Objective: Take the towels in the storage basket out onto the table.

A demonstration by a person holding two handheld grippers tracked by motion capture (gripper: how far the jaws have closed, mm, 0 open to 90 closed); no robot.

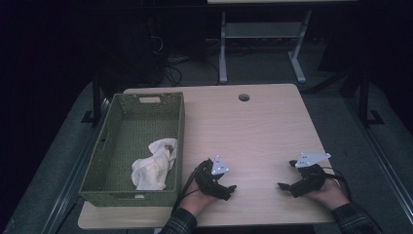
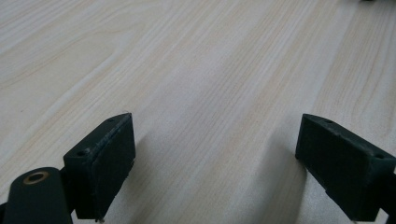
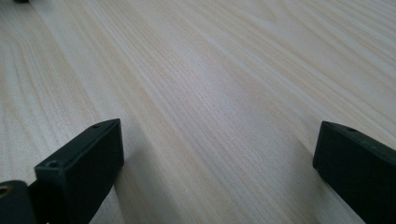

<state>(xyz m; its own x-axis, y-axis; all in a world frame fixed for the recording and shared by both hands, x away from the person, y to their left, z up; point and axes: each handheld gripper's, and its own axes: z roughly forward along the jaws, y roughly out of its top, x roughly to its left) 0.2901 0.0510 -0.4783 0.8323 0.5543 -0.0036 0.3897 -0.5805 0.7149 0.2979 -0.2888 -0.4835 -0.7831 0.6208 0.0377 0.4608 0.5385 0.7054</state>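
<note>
High view: white cloth (image 1: pixel 154 165) lies inside green basket (image 1: pixel 127 196), beside left tongs (image 1: pixel 231 191).

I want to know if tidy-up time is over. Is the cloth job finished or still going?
It looks nearly finished: the crumpled white cloth lies inside the green basket. Nothing is in hand: the left gripper and right gripper rest open on the wooden table, with bare wood between their jaws. No other cloth lies on the table.

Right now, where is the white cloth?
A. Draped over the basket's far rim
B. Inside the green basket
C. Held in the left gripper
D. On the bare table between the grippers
B: the cloth lies crumpled on the floor of the basket, near its right wall, apart from both grippers.
</note>
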